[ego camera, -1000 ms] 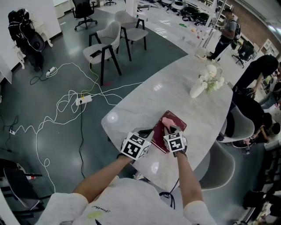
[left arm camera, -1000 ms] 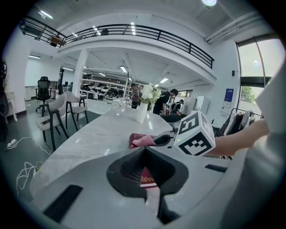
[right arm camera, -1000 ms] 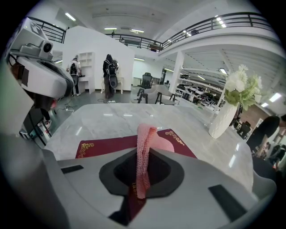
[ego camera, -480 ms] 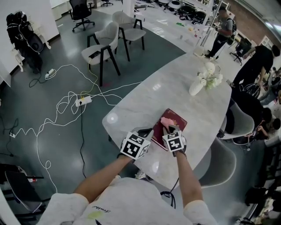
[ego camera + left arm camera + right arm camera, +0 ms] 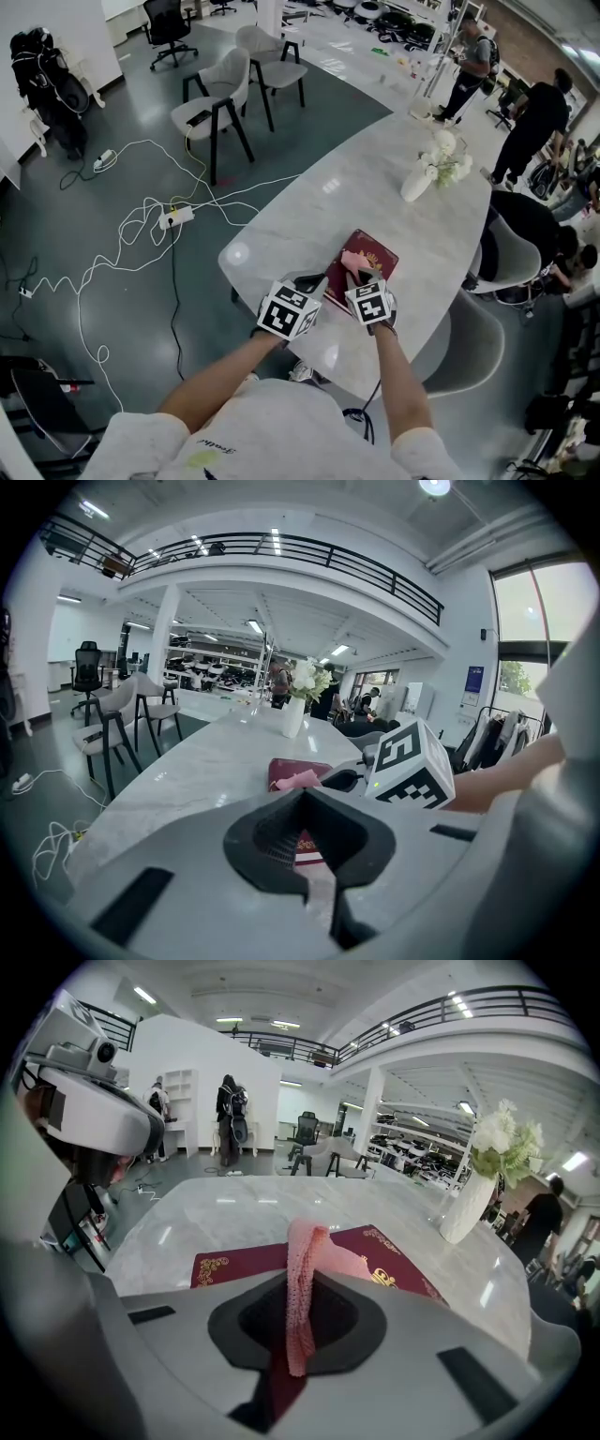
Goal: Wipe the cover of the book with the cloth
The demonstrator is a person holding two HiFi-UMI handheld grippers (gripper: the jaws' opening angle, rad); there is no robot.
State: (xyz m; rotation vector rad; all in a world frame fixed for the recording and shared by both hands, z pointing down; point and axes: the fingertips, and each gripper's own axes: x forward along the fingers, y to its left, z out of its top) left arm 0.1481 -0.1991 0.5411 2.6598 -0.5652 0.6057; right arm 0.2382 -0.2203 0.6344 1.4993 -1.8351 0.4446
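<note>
Head view: book (image 5: 375,257) lies on the table (image 5: 375,187) near its edge. Right gripper (image 5: 357,274) and cloth (image 5: 353,259) have scarcely shifted; the wipe seems slow or paused.
Left gripper view: left gripper (image 5: 305,792) closed, empty, at the book's edge.
Right gripper view: jaws pinch the pink cloth over the cover.

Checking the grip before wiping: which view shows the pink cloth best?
The right gripper view: the cloth fills the centre, pinched between the right gripper's fingers over the book. The head view shows a small pink patch; the left gripper view a distant scrap.
</note>
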